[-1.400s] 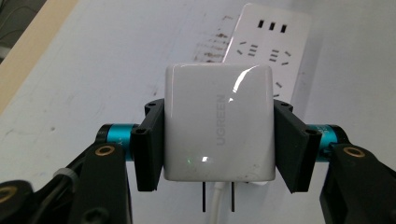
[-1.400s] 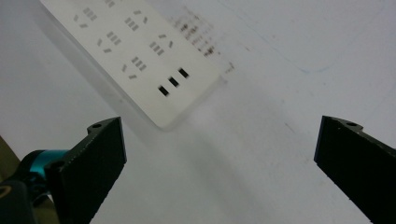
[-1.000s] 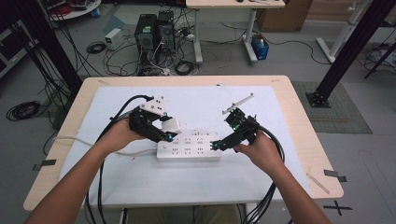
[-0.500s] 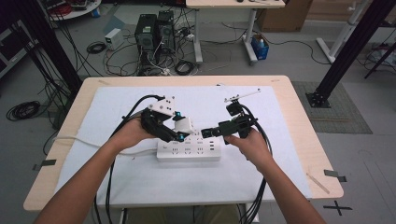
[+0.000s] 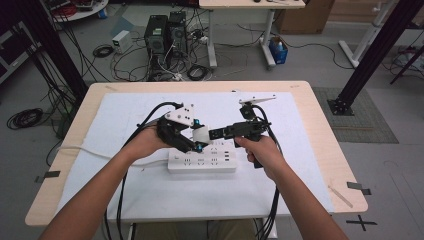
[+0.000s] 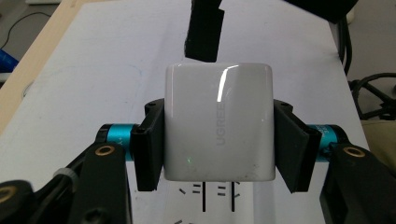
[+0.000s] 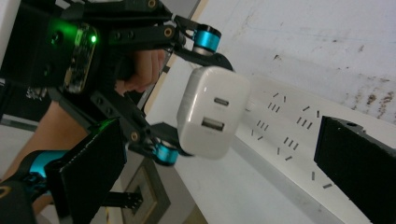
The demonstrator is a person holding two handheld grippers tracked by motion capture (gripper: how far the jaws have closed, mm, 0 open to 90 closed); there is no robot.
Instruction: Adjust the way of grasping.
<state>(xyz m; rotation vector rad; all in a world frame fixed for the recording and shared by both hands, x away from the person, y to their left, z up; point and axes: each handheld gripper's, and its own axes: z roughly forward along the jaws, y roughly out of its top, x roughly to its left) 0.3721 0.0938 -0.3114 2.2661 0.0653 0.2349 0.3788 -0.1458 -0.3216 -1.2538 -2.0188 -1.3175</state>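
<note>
A white UGREE charger [image 6: 218, 126] is clamped by its sides between my left gripper's [image 6: 218, 140] jaws. In the high view the charger [image 5: 201, 134] hangs just above the white power strip [image 5: 202, 161], with the left gripper [image 5: 192, 140] shut on it. My right gripper [image 5: 216, 134] points left at the charger from close by. In the right gripper view the charger's port face [image 7: 212, 112] looks toward me, and my right gripper [image 7: 224, 154] stands open, its pads wide apart to either side. The power strip [image 7: 299, 135] lies below and behind the charger.
The strip lies on a white mat [image 5: 280, 190] over a wooden table [image 5: 320, 125]. Its white cable [image 5: 90, 152] runs off to the left. Black gripper cables hang over the table's front edge. Computer towers [image 5: 162, 35] and loose cables sit on the floor beyond.
The left gripper has carried the charger to the right, above the strip. The right gripper has risen off the strip and turned left to face the charger.
</note>
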